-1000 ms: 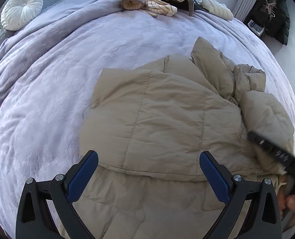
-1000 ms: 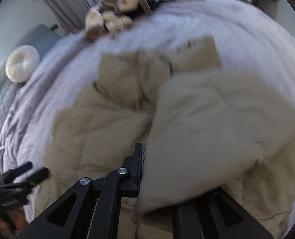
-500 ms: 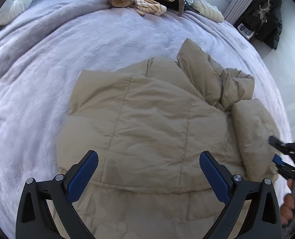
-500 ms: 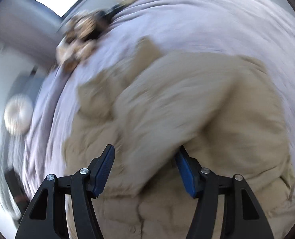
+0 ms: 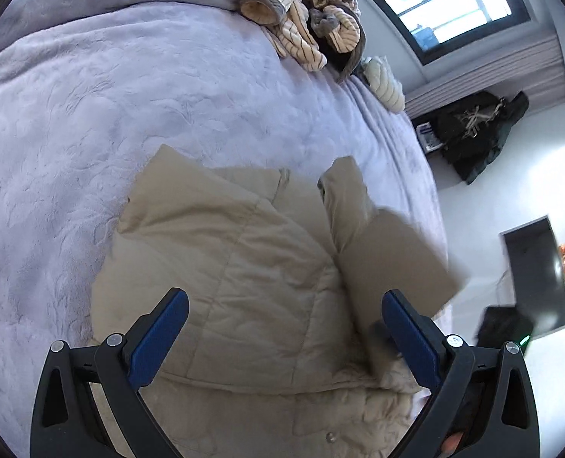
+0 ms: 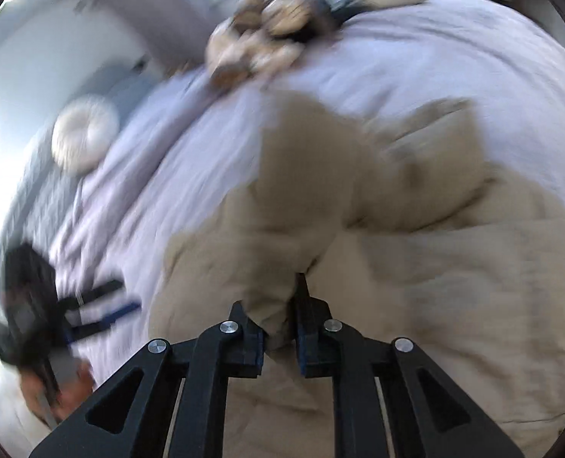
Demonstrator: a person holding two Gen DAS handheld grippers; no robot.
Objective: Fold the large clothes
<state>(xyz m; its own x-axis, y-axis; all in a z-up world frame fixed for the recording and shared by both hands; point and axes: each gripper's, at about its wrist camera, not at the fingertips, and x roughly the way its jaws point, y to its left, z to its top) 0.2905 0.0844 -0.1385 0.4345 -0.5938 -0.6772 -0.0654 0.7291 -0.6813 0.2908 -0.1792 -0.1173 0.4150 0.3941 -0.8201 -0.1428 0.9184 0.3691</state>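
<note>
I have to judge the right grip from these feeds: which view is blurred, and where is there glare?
Right wrist view: motion-smeared throughout, blown-out white at the left edge; the right gripper reads as shut on the beige jacket. Left wrist view: mostly sharp, only the lifted sleeve smears; the window glares.

Motion blur smears the striped clothes pile (image 6: 267, 34) and round cushion (image 6: 84, 135); the jacket's (image 5: 251, 290) hem is cut off below.

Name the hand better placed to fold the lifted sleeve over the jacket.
Right. The right gripper has just been closing and pinches the tan sleeve of the puffer jacket; the left gripper hangs open, holding nothing.
</note>
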